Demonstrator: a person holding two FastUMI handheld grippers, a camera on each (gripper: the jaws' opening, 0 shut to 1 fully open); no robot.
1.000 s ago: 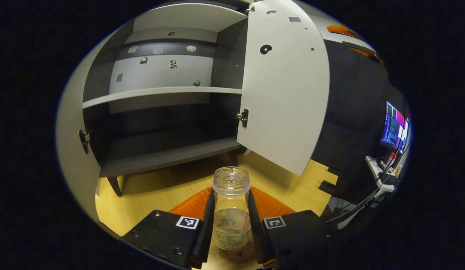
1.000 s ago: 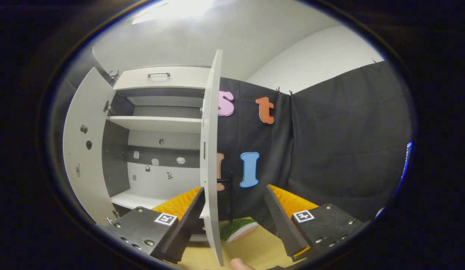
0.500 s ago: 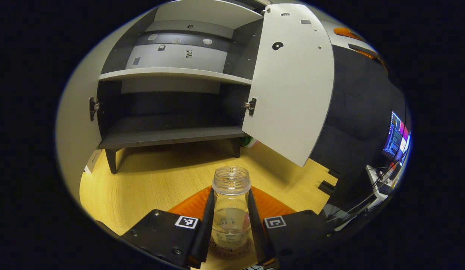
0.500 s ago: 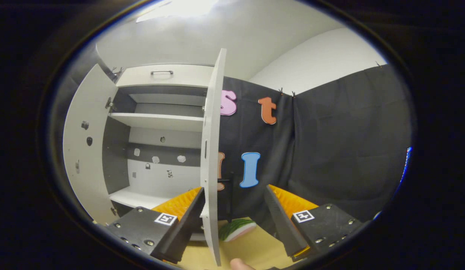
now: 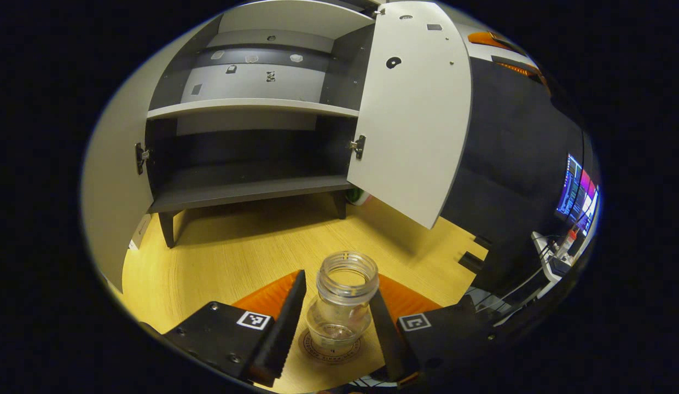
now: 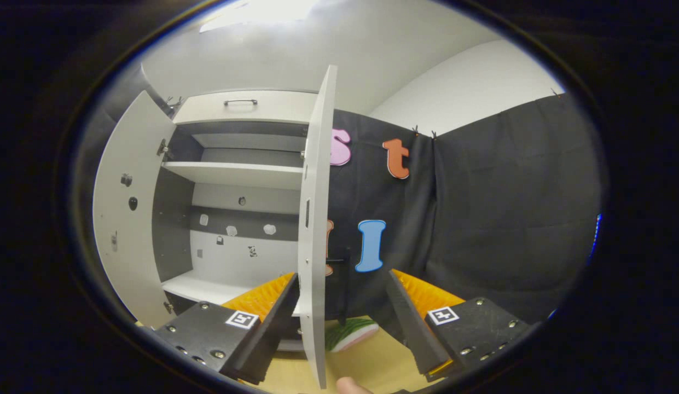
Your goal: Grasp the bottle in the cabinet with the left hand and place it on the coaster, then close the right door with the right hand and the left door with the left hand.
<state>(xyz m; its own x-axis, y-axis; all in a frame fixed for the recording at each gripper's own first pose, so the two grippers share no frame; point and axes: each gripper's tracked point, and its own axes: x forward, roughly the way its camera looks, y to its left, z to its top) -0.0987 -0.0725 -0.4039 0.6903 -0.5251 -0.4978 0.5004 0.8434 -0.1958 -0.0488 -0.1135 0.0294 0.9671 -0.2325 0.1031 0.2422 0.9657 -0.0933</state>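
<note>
In the left gripper view, the clear lidless glass bottle (image 5: 342, 303) stands upright on the round brown patterned coaster (image 5: 331, 346) on the yellow wooden surface (image 5: 224, 257). The left gripper (image 5: 335, 331) has its jaws spread wide on either side of the bottle, not pressing on it. Beyond stands the white-and-grey cabinet (image 5: 246, 137), both doors open, its right door (image 5: 413, 109) swung outward. The right gripper view looks along that right door (image 6: 313, 241) nearly edge-on, just in front of the right gripper (image 6: 339, 323), whose jaws are wide apart and hold nothing; the left door (image 6: 126, 219) is open too. A green-and-pink object (image 6: 350, 334) lies on the surface behind the door.
</note>
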